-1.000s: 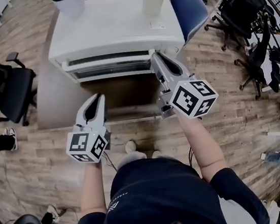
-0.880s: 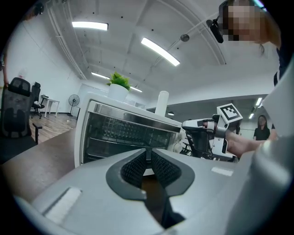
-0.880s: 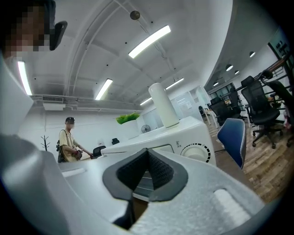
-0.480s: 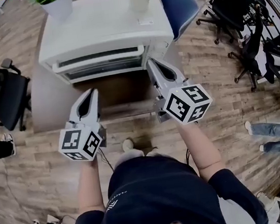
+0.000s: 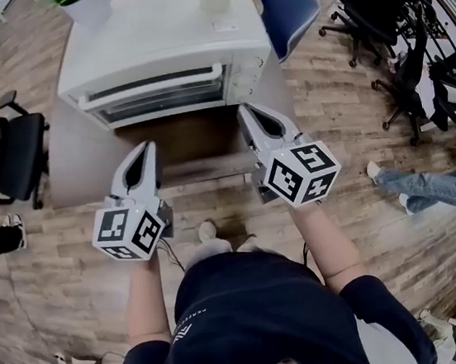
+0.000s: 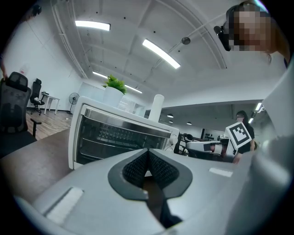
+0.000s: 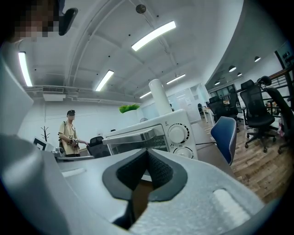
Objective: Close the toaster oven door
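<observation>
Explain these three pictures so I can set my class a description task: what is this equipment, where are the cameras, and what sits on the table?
There is no robot here: a person holds a hand-worked claw in each hand. The top-down picture comes from a camera on the person's head. The other two come from cameras riding on each claw. The left claw and right claw are both shut and empty. On the brown table stands a white toaster oven, its door apparently closed, with a potted plant at its far side.
</observation>
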Demonstrator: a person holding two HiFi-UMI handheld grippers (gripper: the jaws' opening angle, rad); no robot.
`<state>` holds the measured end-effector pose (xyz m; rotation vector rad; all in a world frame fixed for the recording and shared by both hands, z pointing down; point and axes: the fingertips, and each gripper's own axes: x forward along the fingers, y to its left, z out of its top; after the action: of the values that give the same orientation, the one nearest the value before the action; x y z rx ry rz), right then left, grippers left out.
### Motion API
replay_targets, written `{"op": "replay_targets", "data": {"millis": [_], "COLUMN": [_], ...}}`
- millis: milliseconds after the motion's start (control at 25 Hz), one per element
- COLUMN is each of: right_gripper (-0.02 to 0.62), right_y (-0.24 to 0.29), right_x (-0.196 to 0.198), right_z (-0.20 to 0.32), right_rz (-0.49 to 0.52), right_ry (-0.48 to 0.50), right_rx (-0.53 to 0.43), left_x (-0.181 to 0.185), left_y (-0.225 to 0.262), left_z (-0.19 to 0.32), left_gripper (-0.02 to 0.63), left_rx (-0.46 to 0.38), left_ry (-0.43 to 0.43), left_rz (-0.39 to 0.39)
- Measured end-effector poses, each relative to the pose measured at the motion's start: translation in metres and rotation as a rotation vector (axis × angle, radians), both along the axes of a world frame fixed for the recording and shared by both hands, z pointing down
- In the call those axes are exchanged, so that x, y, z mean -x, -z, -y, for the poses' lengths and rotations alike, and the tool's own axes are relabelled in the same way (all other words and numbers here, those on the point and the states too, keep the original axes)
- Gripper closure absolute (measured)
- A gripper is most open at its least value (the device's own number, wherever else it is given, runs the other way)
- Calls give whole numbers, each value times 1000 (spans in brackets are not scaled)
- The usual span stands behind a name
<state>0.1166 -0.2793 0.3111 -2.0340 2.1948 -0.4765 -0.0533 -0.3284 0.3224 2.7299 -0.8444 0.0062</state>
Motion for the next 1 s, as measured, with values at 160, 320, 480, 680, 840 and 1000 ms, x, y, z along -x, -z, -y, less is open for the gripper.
{"op": "replay_targets", "data": {"millis": [160,320,480,680,840,1000], "right_gripper": [594,594,594,594,594,594], "right_y": [-5,-9,-10,-14,-17,-19], "right_x": [1,6,11,15,18,18], "right_z": [-11,-20,-28,-38,-48,-54], "right_rz": [-11,-27,-36,-48,-62,-56], "right_ry": [6,21,33,43,50,51], "right_rx": [16,31,38,47,53,54], "left_x": [3,9,15,19,21,20], "left_y": [1,3,5,5,4,3], "left_z": [-9,-17,-25,-34,-42,-50], "left_gripper": [598,598,598,598,598,598], "left_rx": [3,-1,-7,-10,-7,-9], "left_ry": [15,34,47,58,62,58], "left_rz": [4,4,-1,-4,-1,5]}}
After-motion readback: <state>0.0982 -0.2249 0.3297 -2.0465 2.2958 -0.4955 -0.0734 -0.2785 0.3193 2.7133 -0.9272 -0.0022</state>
